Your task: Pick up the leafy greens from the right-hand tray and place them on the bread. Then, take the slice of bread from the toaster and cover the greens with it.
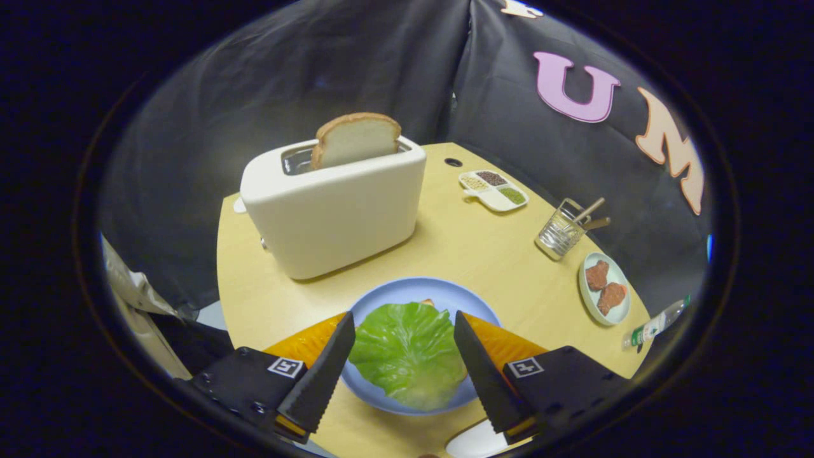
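1. Gripper [404, 356]: the two fingers stand apart with nothing clamped between them, poised above the near half of the blue plate [389, 298]. Neither finger touches anything.
2. Leafy greens [409, 351]: one broad leaf lies flat on the plate, between the spread fingers as seen from the gripper view. A small brown edge at the far rim of the leaf suggests the bread under it; the rest of that slice is hidden, so its exact outline cannot be told.
3. Toaster [334, 210]: it stands beyond the plate, near it, on the pale wooden table [483, 254]. The slice of bread [356, 138] sits upright in its slot, upper half exposed.
4. Step in hand, as judged: the greens appear placed, so fetching the toaster slice comes next. To do it well, the fingers should be kept apart, raised clear of the leaf, and carried over the toaster top. They should then be turned to meet the slice's two flat faces, closed on the exposed crust area, and drawn straight up along the slot.
5. Bystanders: a divided seasoning dish [495, 189], a wire holder [563, 230] and a small plate of meat pieces [604, 287] lie to the right of the toaster, well apart from the path.
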### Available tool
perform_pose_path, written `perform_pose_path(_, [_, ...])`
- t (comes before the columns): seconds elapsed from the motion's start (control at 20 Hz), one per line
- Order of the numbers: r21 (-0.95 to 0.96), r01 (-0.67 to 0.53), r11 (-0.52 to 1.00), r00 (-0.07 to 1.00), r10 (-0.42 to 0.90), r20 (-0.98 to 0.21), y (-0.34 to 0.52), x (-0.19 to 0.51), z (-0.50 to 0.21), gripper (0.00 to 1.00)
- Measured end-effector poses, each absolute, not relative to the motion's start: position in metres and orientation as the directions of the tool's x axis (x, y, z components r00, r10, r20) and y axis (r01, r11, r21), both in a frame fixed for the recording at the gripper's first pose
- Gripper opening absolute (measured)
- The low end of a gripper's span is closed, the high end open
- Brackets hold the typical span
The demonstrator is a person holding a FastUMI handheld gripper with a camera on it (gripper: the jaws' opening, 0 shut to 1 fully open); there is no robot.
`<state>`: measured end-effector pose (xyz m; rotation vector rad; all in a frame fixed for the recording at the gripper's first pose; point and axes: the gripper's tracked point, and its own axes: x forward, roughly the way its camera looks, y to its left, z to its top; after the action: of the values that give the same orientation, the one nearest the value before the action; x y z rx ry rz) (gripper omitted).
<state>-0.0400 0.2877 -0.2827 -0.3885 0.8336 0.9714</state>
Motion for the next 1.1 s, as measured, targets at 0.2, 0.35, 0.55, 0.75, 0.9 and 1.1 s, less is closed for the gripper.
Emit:
perform_pose_path(0.2, [0.076,-0.822,0.565,0.32,0.568,-0.758,0.298,-0.029,-0.257,1.0])
perform_pose_path(0.35, [0.074,-0.813,0.578,0.326,0.556,-0.764,0.308,-0.023,-0.238,1.0])
perform_pose_path(0.55, [0.087,-0.811,0.578,0.325,0.57,-0.755,0.329,-0.016,-0.21,1.0])
perform_pose_path(0.75, [0.114,-0.808,0.578,0.311,0.582,-0.751,0.349,-0.013,-0.187,1.0])
perform_pose_path(0.9, [0.155,-0.799,0.582,0.298,0.606,-0.737,0.368,-0.008,-0.172,1.0])
perform_pose_path(1.1, [0.206,-0.782,0.588,0.285,0.631,-0.721,0.39,0.002,-0.158,1.0])
